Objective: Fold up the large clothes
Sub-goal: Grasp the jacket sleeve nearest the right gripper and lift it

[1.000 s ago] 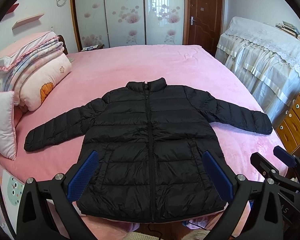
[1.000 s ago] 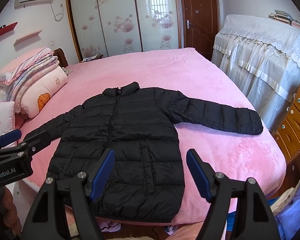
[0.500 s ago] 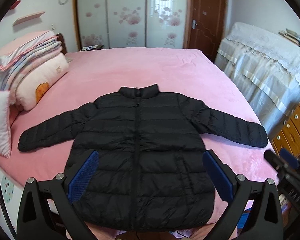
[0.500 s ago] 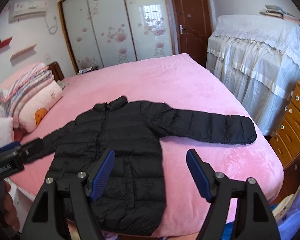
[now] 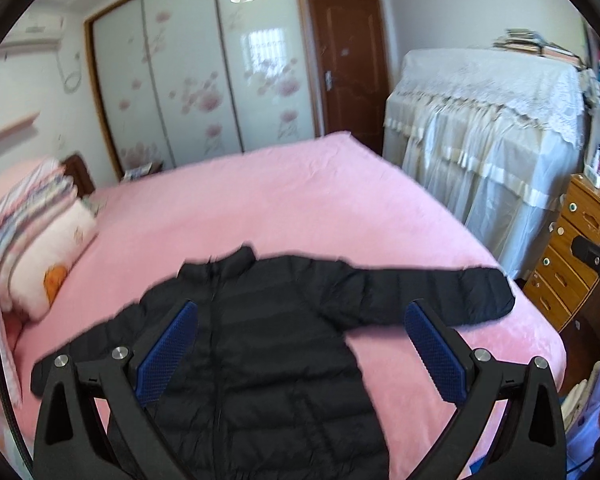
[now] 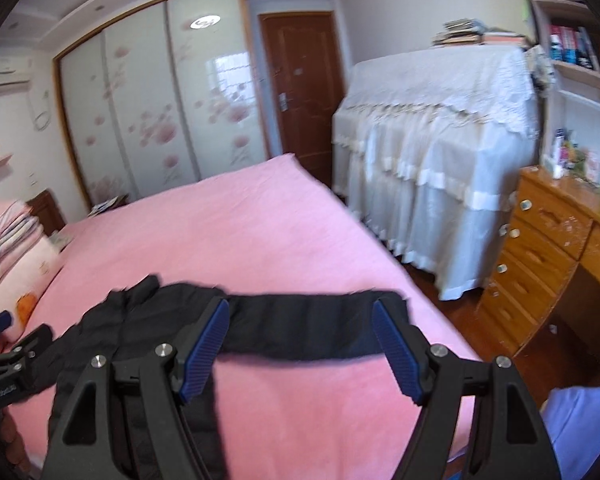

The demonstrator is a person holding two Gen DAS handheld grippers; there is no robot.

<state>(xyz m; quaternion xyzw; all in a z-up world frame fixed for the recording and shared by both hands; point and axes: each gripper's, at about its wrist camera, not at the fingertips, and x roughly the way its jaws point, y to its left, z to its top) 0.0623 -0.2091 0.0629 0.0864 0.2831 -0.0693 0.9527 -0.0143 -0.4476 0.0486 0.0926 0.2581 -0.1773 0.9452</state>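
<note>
bed (image 5: 300,208): pink cover, serves as the folding surface — big and flat enough to take the whole garment.
jacket (image 5: 268,344): black puffer, zipped, front up, spread flat near the foot edge; sleeves out to both sides, so no fold looks made yet.
right sleeve (image 6: 300,328): stretched toward the drawer side; likely the first part to fold in, judging by the aim.
right gripper (image 6: 300,340): spread wide, holding nothing, framing that sleeve from above — not touching it.
left gripper (image 5: 300,348): also wide apart, empty, hovering over the jacket body.
</note>
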